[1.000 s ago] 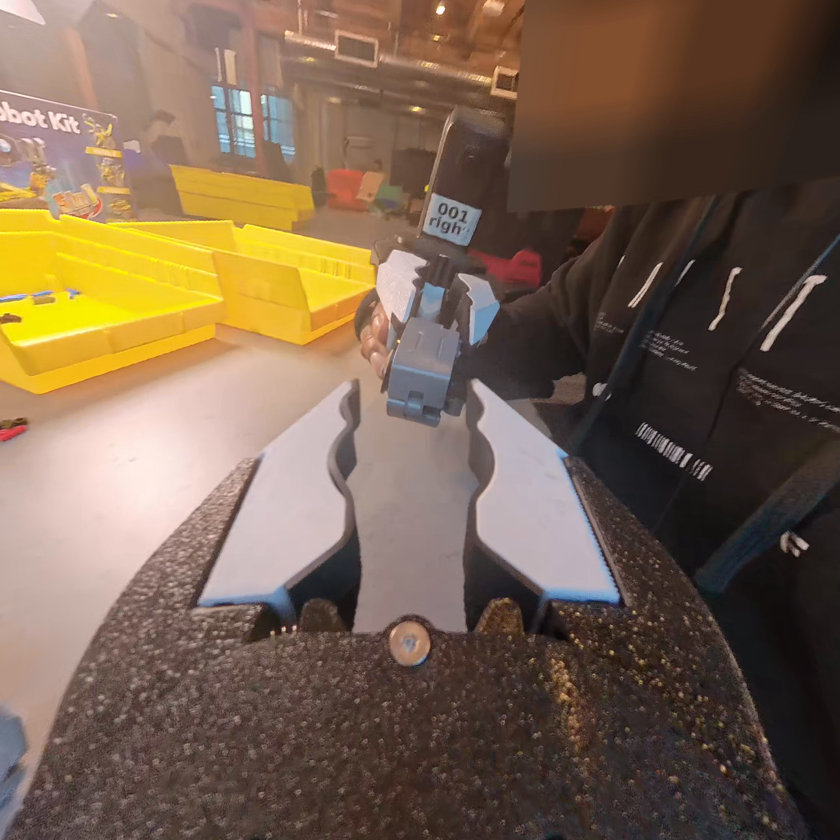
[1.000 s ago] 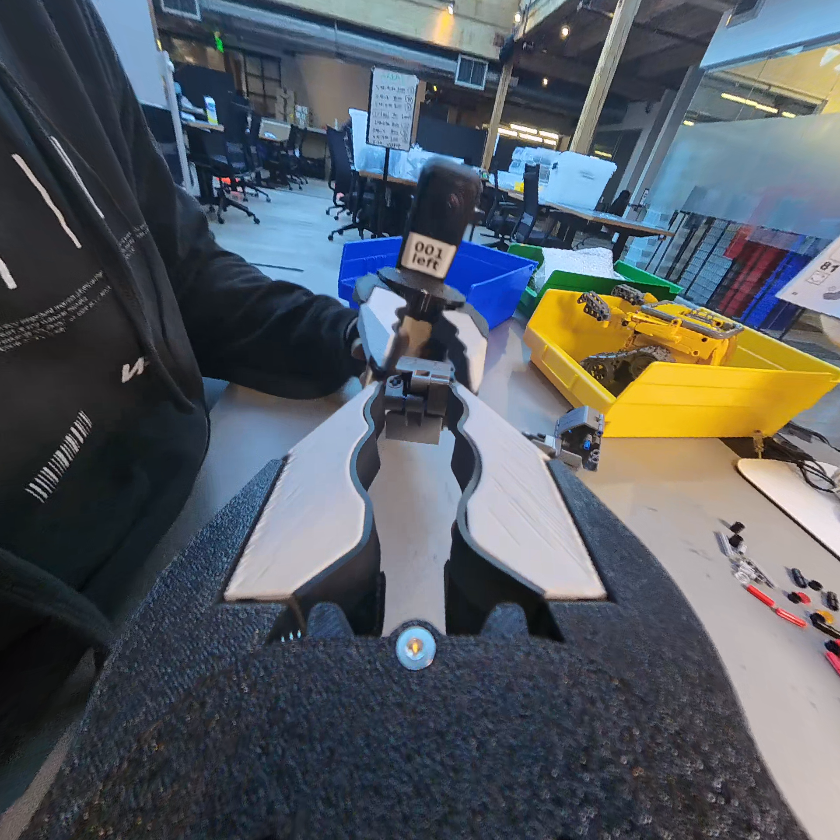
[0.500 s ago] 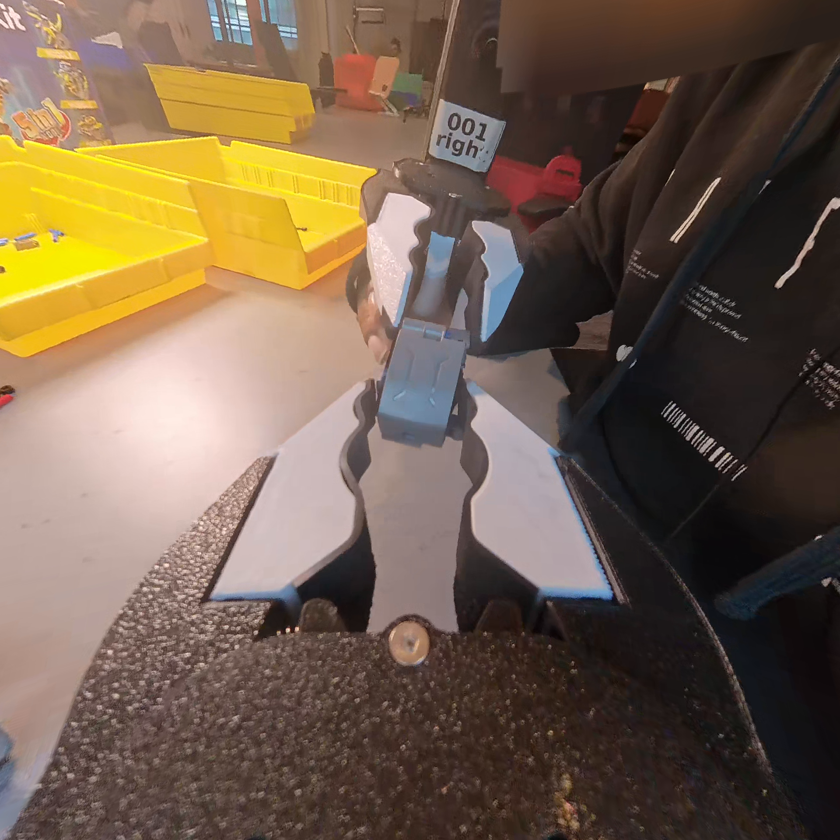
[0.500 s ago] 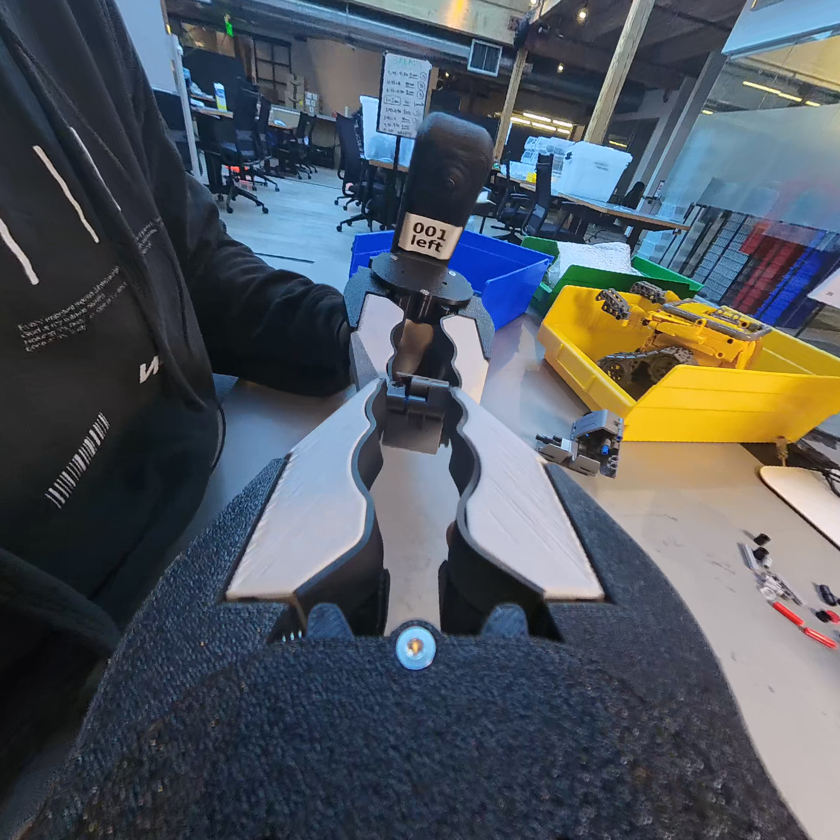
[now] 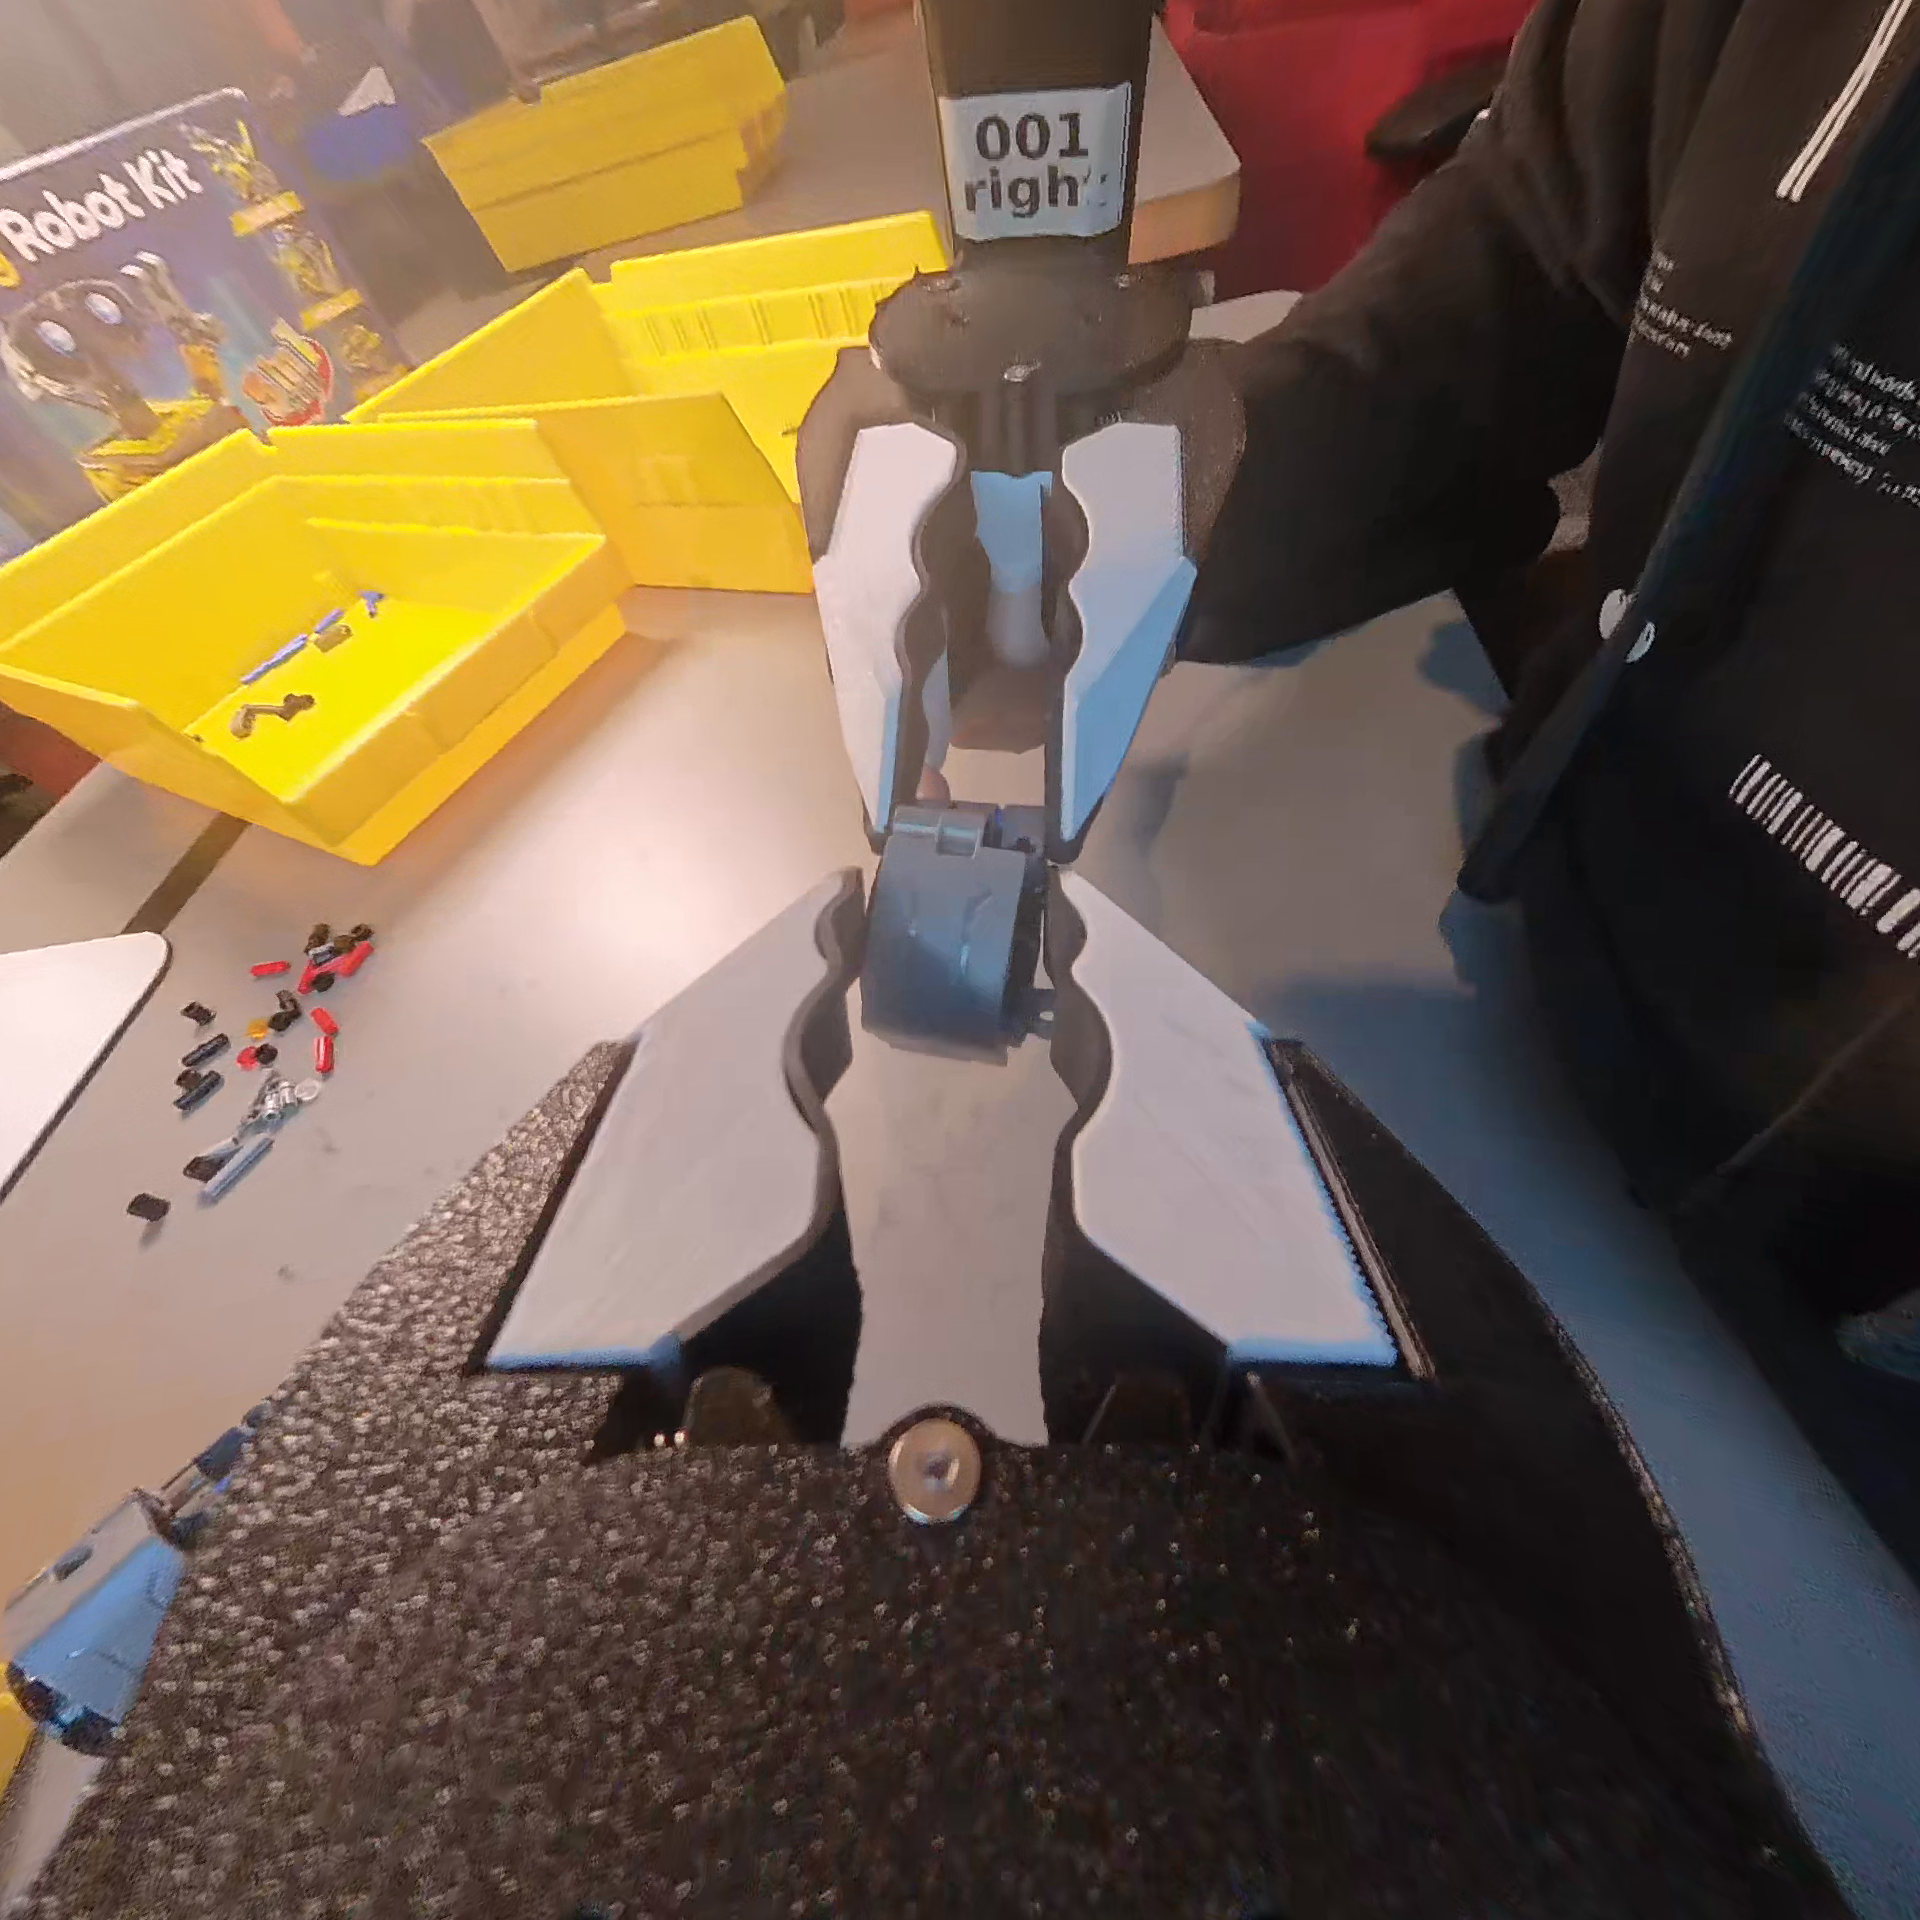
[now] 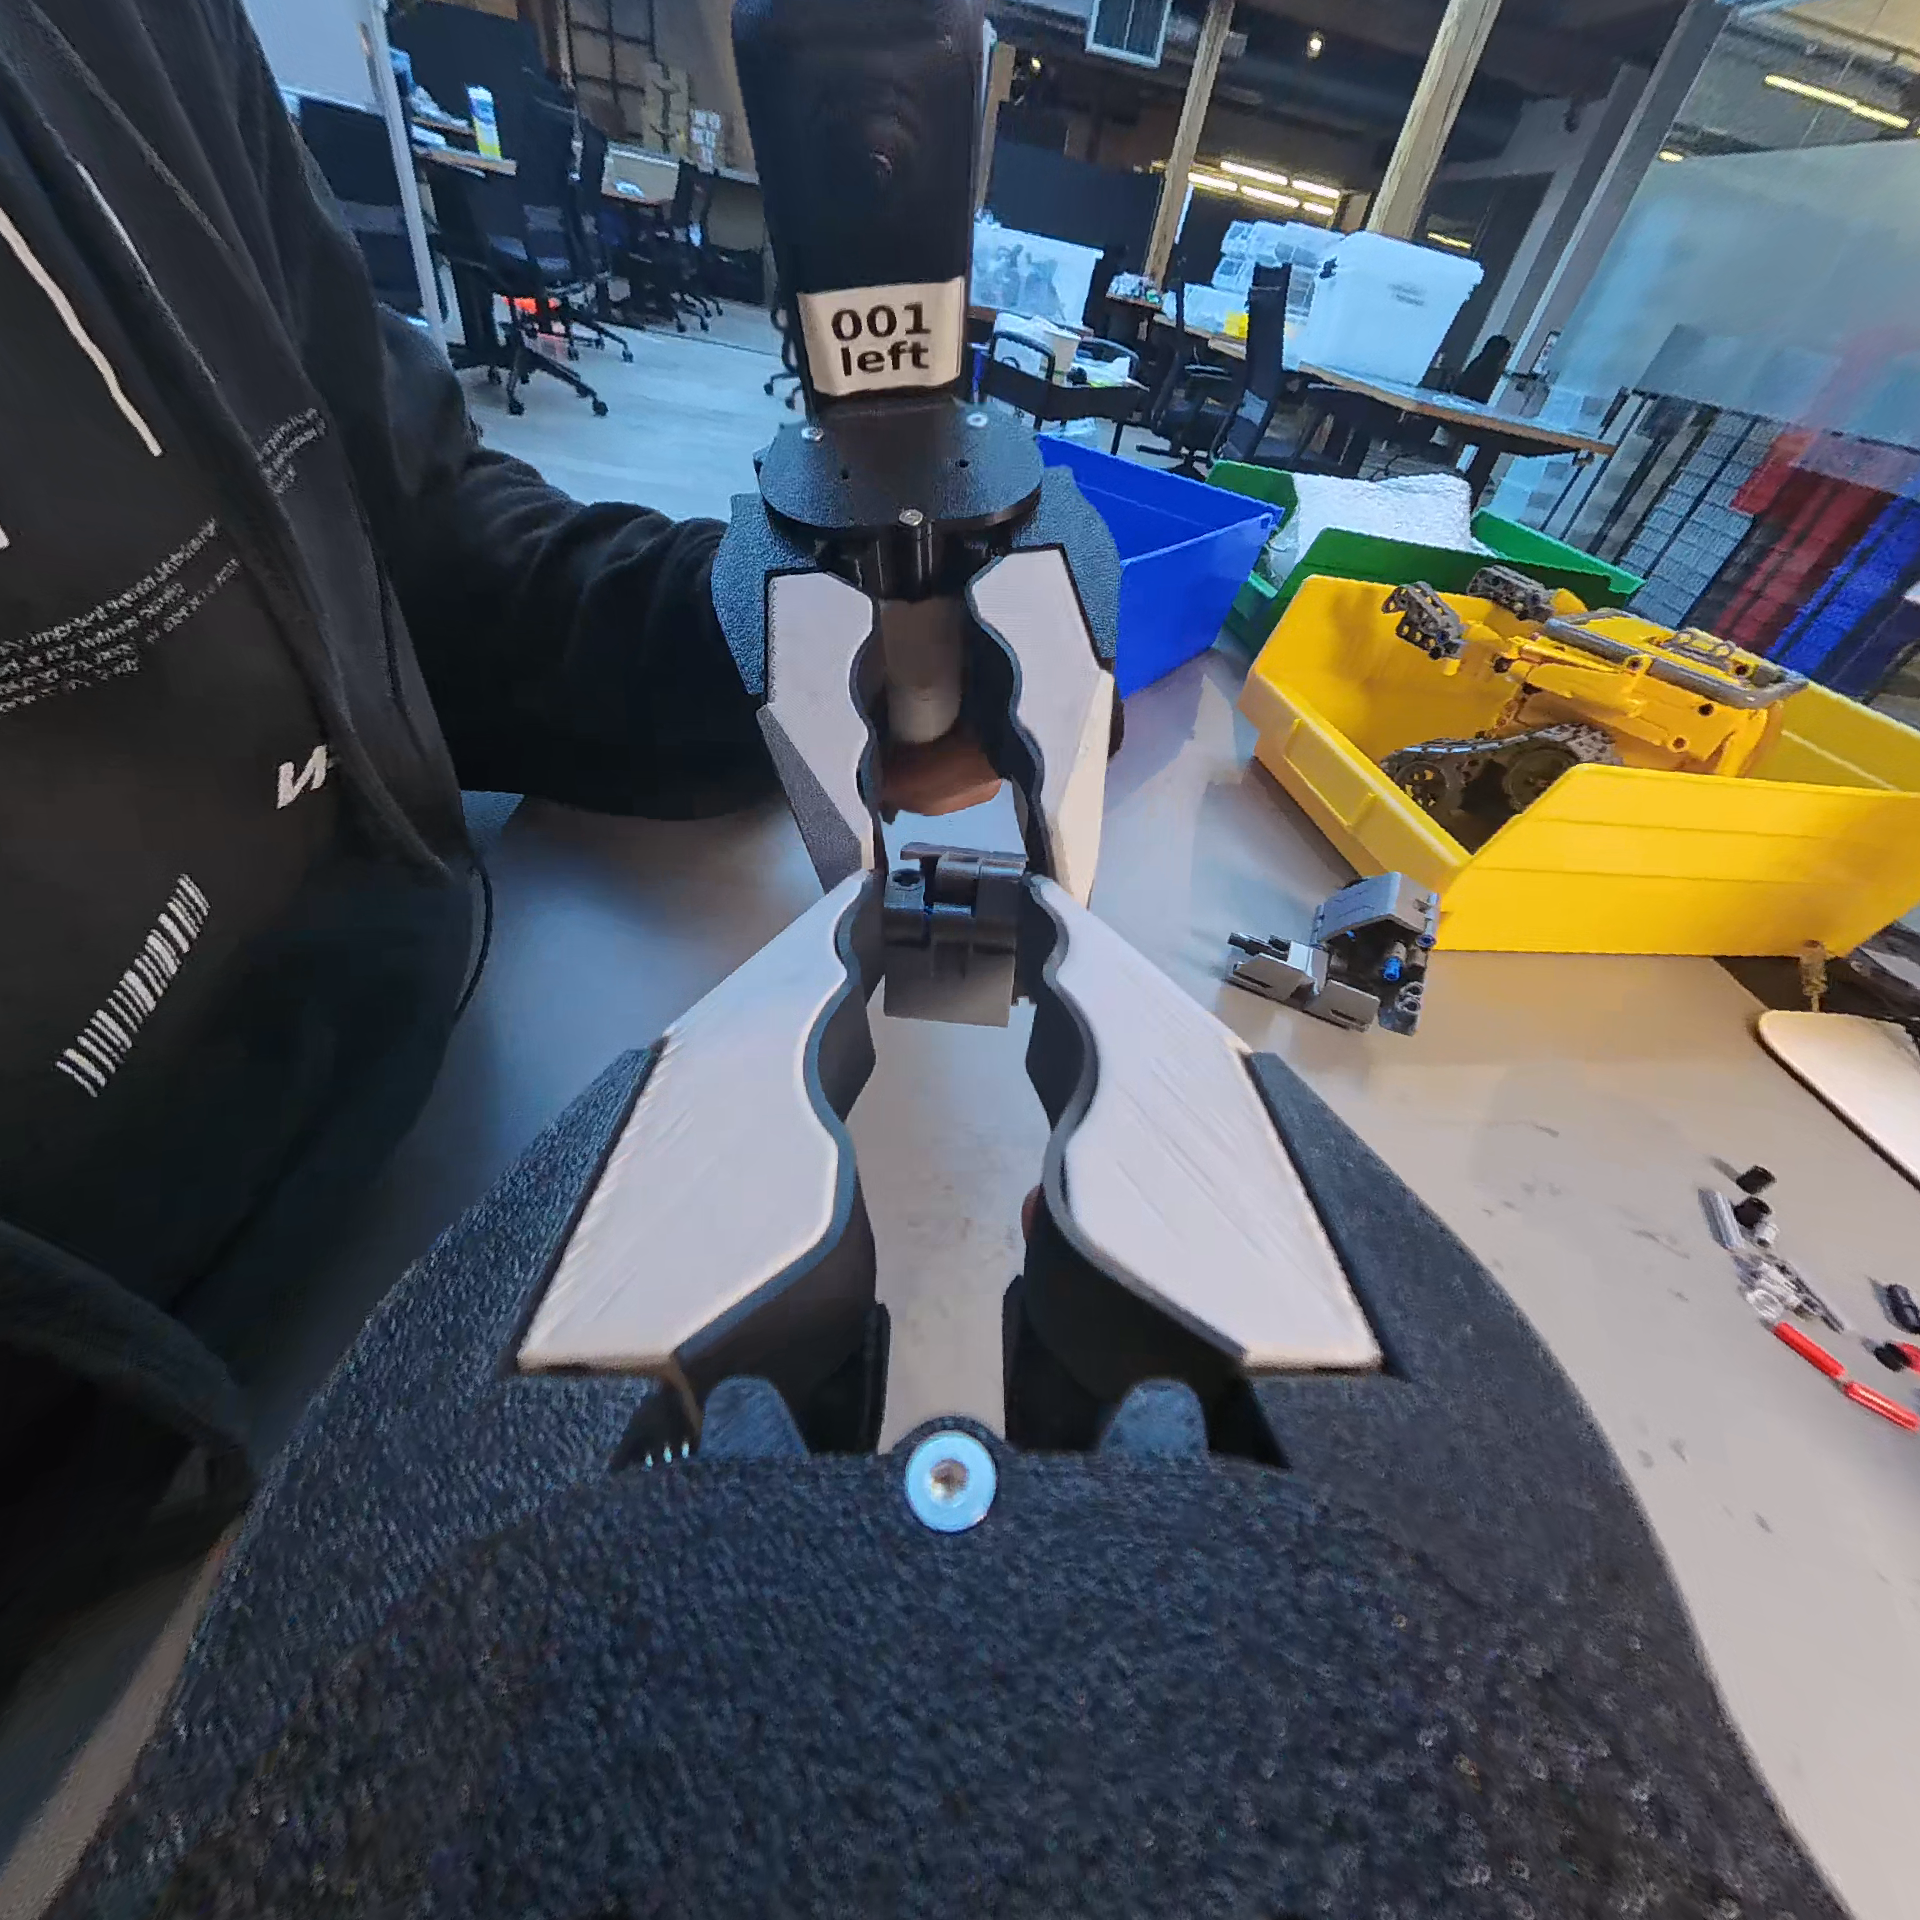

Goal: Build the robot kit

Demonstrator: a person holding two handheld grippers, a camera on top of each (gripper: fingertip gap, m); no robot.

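Note:
A small grey brick-built assembly is held above the grey table between my two grippers, which face each other tip to tip. My left gripper is shut on its near end in the left wrist view. My right gripper pinches its far, hinged end there. In the right wrist view the same assembly sits between my right gripper's tips, with the left gripper closed on its far end. The middle of the assembly's sides is hidden by the fingers.
Yellow bins and a printed kit box stand at the far left, with small loose parts near them. A yellow bin holds a tracked model; a grey sub-assembly lies beside it. A person's black hoodie borders the table. Left and right tips are no more than a few centimetres apart. Both grippers' tips are roughly 20 cm from the grey sub-assembly.
The left gripper, open a second ago, has moved in and closed on the grey assembly that the right gripper holds. Both grippers have come closer together and tilted down toward the table.

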